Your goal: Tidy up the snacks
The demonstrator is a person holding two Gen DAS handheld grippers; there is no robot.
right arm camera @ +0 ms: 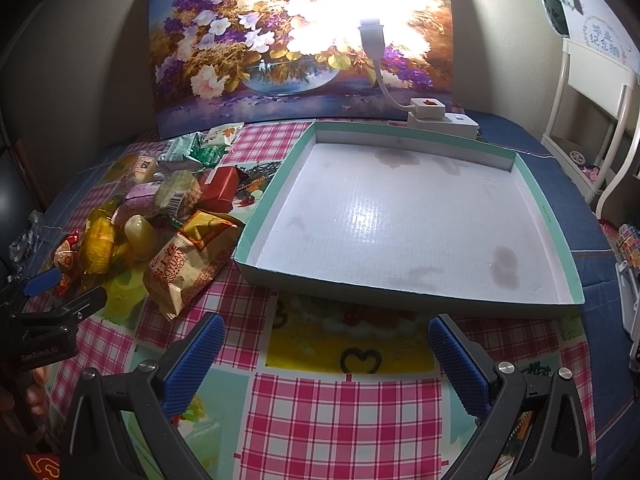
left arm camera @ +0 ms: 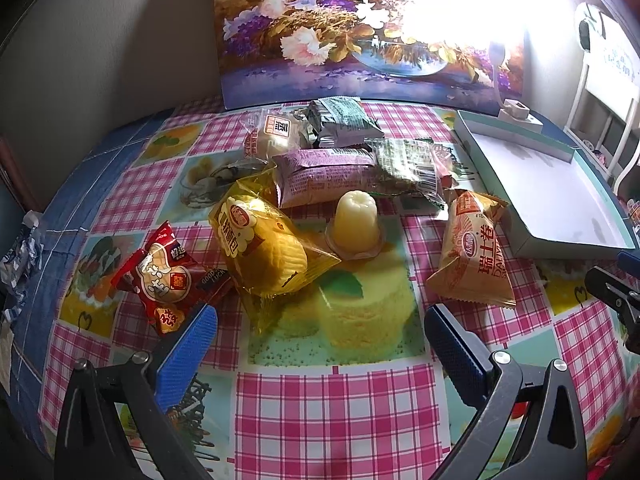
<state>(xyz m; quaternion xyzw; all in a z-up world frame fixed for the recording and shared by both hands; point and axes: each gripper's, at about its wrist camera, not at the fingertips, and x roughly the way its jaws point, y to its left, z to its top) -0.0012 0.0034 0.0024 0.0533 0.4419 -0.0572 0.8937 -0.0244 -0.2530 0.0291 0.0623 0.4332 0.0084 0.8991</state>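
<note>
Our left gripper's point(left arm camera: 320, 332) blue ribbed fingers point(left arm camera: 188, 356) stand spread wide with nothing between them, and our right gripper's point(right arm camera: 326, 350) blue fingers point(right arm camera: 460, 364) are likewise parted and empty, so we judge the sorting has not yet begun: every snack lies on the pink checked tablecloth point(left arm camera: 336, 420) and the tray holds nothing. Going from left to right ahead of the left fingers: the red foil snack packet with white lettering point(left arm camera: 166, 280) lies touching the tip of the left-hand finger; just beyond the gap sits the clear yellow bag with a soft yellow cake inside point(left arm camera: 264, 248); past it stands the pale yellow jelly cup turned upside down point(left arm camera: 356, 224), with a purple wrapped bar point(left arm camera: 324, 176) and green and silver packets point(left arm camera: 340, 122) further off; ahead of the right-hand finger rests the orange Swiss-roll packet point(left arm camera: 474, 252). Further right, directly beyond the right gripper's fingers, lies the shallow white cardboard tray with a teal rim point(right arm camera: 554, 216), its near edge just past the fingertips. For the next move we reckon the left gripper needs to ease forward over the yellow bag or the red packet, close gently on crinkly, springy wrapping, then carry it rightward to the tray. The slippery film may slide out.
</note>
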